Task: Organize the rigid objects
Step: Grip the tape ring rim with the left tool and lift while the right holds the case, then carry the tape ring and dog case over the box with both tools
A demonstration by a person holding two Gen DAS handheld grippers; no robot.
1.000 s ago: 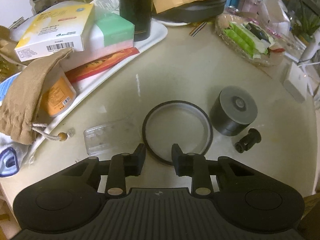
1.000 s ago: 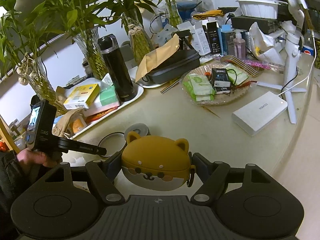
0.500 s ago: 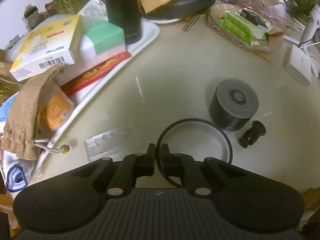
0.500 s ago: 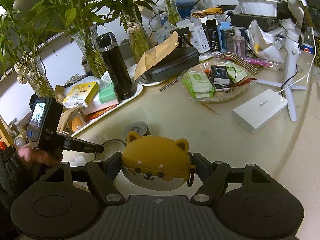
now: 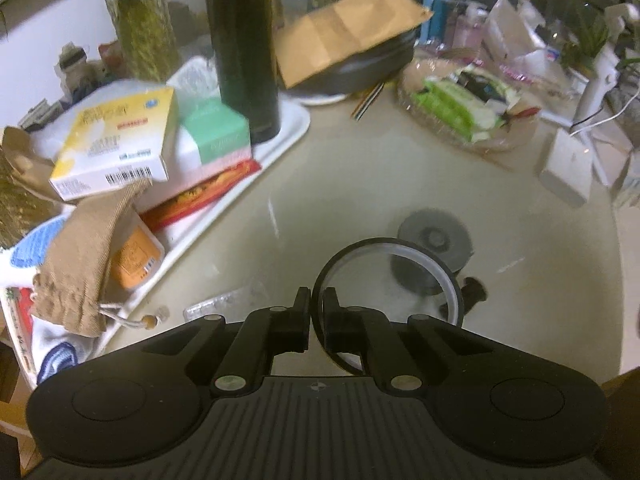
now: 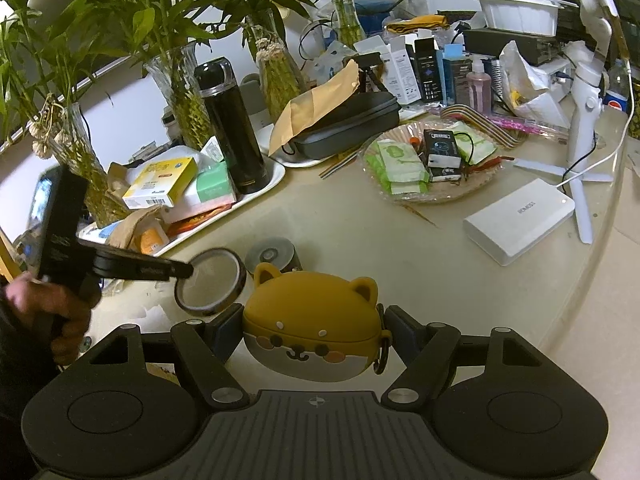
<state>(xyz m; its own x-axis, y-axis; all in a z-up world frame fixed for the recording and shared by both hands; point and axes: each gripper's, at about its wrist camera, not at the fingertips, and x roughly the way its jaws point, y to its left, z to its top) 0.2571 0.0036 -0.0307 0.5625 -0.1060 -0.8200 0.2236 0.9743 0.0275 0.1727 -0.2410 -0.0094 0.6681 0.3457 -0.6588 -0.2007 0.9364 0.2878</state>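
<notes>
1. Bottom centre, left wrist view: left gripper (image 5: pixel 316 320), jaws pinched onto the near rim of the black ring (image 5: pixel 388 280); ring raised clear of the table (image 5: pixel 360 184) and tilted, as confirmed at lower left of the right wrist view.
2. Bottom centre, right wrist view: right gripper (image 6: pixel 310 332), jaws spread wide yet clamped on both flanks of the dog-shaped case (image 6: pixel 312 336); case carried, not set down.
3. Lower left, same view: hand (image 6: pixel 44 312) wrapped round the left gripper's handle.
4. Centre right, left wrist view, seen partly through the ring: grey cylinder (image 5: pixel 434 252) upright on the table, small black peg (image 5: pixel 474 290) just beside it, both untouched.
5. Lower left of centre: clear plastic piece (image 5: pixel 220 304) flat on the table, blurred, near the white tray (image 5: pixel 292 136).
6. Upper left: tray already crowded with yellow box (image 5: pixel 120 144), green-and-pink box (image 5: pixel 216 140), black flask (image 5: pixel 244 48) and tan pouch (image 5: pixel 84 256).
7. Progress, as judged: two items lifted, none of them placed; destination not evident; cylinder, peg and plastic piece apparently left to sort. Task judged early to midway.
</notes>
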